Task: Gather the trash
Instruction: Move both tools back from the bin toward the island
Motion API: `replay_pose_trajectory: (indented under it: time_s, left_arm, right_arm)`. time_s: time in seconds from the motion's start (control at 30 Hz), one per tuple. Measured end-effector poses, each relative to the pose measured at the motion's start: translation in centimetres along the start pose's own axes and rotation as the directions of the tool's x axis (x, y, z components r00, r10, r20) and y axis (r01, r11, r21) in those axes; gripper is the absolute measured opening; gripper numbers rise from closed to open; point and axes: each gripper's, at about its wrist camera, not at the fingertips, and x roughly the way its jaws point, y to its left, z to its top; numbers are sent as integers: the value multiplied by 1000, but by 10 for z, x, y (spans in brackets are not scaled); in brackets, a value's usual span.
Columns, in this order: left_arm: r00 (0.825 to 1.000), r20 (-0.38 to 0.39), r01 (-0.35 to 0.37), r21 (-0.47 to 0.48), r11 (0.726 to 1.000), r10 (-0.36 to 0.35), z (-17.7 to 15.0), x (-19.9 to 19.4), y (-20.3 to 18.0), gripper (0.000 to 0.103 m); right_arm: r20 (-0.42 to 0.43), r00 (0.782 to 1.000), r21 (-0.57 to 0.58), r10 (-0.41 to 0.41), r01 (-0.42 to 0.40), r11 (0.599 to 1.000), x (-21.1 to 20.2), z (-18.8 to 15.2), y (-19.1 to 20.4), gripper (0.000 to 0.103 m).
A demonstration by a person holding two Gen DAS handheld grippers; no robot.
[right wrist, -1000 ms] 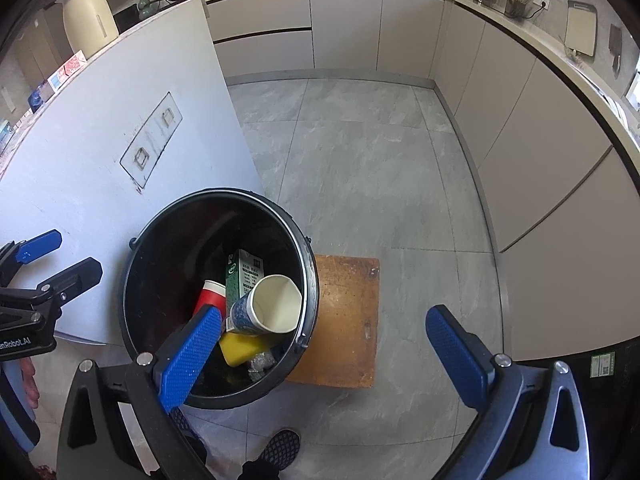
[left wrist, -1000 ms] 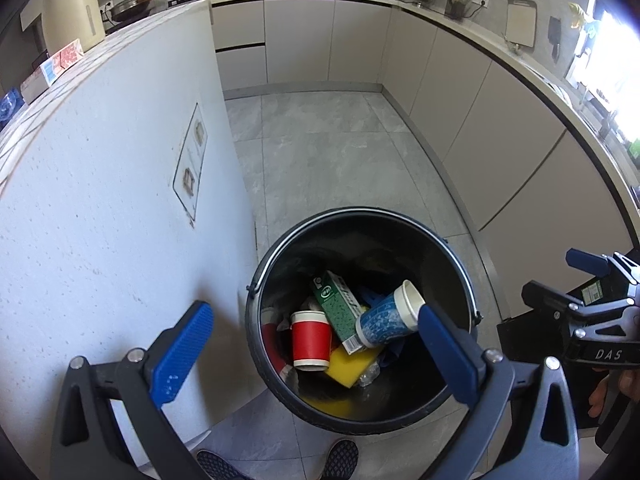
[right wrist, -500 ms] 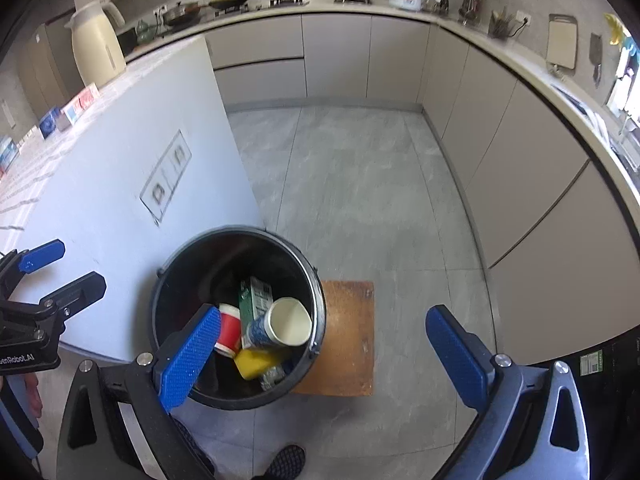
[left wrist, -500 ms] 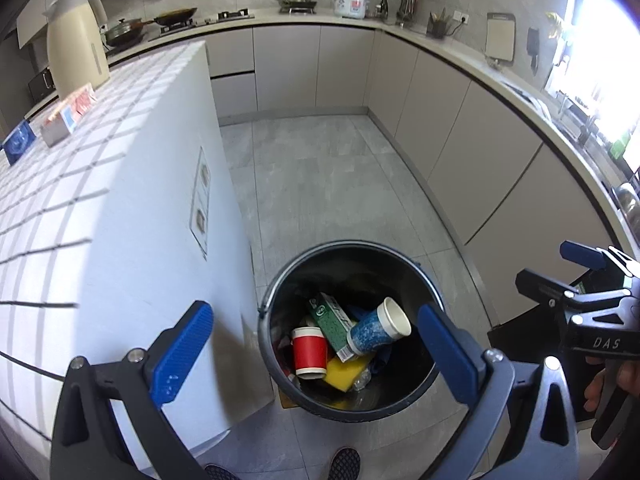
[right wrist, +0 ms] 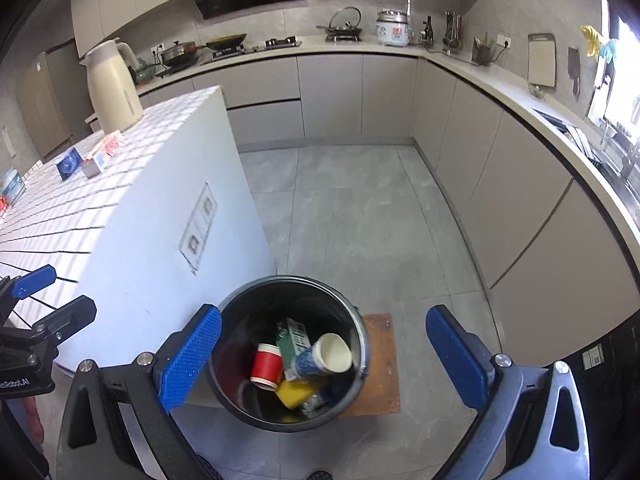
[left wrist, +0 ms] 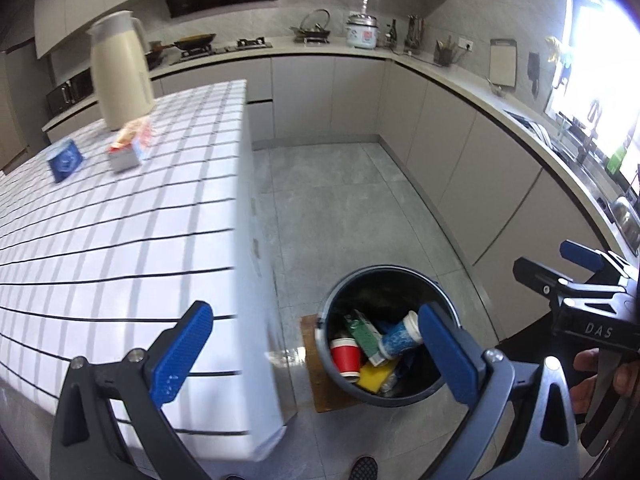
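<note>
A black trash bin (left wrist: 332, 308) (right wrist: 360, 332) stands on the floor beside the white tiled counter (left wrist: 120, 216) (right wrist: 80, 208). It holds a red paper cup (left wrist: 346, 359) (right wrist: 267, 367), a blue patterned cup (left wrist: 398, 336) (right wrist: 324, 358), a green carton (left wrist: 362, 334) (right wrist: 294, 338) and a yellow piece (left wrist: 376, 374) (right wrist: 294, 394). My left gripper (left wrist: 316, 354) is open and empty, high above the counter edge and bin. My right gripper (right wrist: 324, 356) is open and empty above the bin. A blue box (left wrist: 64, 159) (right wrist: 69, 163) and a red-and-white pack (left wrist: 130, 146) (right wrist: 105, 152) lie on the counter.
A cream thermos jug (left wrist: 118, 68) (right wrist: 112, 86) stands at the counter's far end. A brown wooden board (right wrist: 380, 364) lies under the bin. Grey cabinets (left wrist: 460, 140) run along the right and back walls. The grey tile floor (right wrist: 348, 216) stretches beyond the bin.
Both grippers have risen and pulled back from the bin. The bin looks smaller and the counter top with its items has come into view. Both stay open.
</note>
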Motion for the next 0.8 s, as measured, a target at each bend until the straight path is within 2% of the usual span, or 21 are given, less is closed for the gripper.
replay_pose_trajectory:
  time_s: [0.4, 0.8]
  left_arm:
    - [998, 45, -41, -85, 996, 45, -4, -36, 109, 103]
    - [992, 87, -74, -172, 982, 90, -20, -68, 254, 103]
  right_arm:
    - [44, 996, -77, 80, -77, 994, -28, 20, 116, 103]
    - [100, 986, -127, 133, -120, 985, -31, 41, 249, 103]
